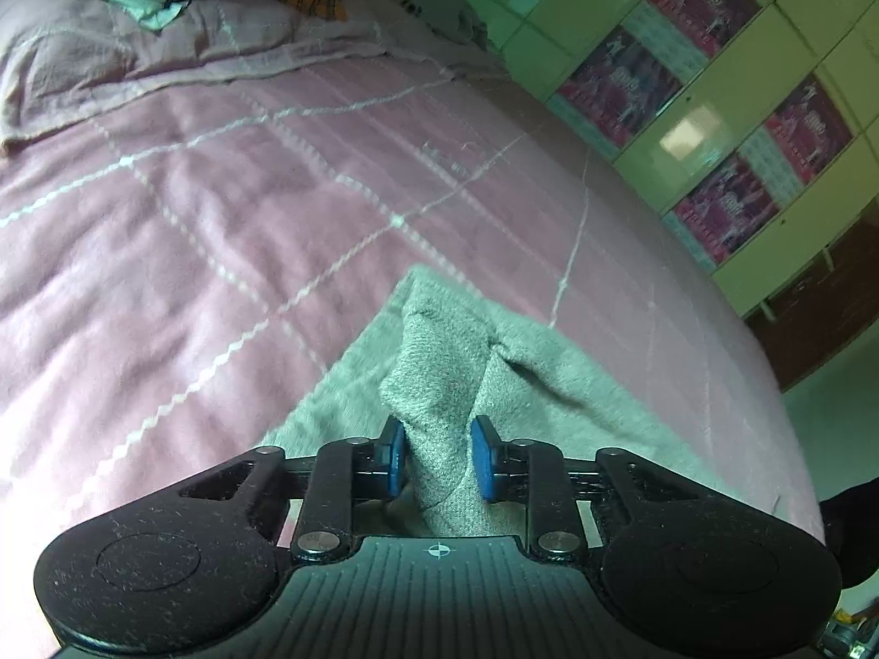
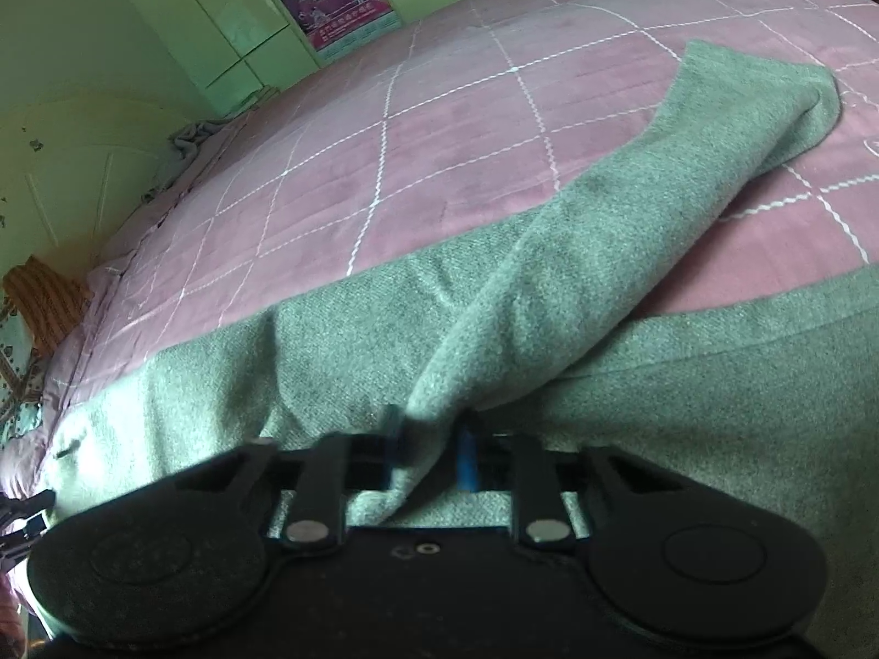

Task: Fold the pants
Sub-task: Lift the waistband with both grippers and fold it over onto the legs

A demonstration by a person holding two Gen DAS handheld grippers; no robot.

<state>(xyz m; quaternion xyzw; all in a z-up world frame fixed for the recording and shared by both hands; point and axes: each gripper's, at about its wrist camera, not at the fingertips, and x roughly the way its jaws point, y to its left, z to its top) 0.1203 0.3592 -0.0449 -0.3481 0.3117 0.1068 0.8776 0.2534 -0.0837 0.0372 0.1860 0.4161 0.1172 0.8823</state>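
Grey-green knit fills the foreground of both views: the left gripper (image 1: pixel 438 453) pinches a raised ridge of the pants (image 1: pixel 439 384), and the right gripper (image 2: pixel 431 453) clamps another fold (its pads blurred). Beyond, at the right view's upper right, one leg sprawls over the pink quilted bedspread (image 2: pixel 439 126). Folding looks barely begun, both grips just secured.

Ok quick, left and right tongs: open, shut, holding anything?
Left tongs: shut on a pinched-up ridge of the grey pants.
Right tongs: shut on a raised fold of the grey pants.
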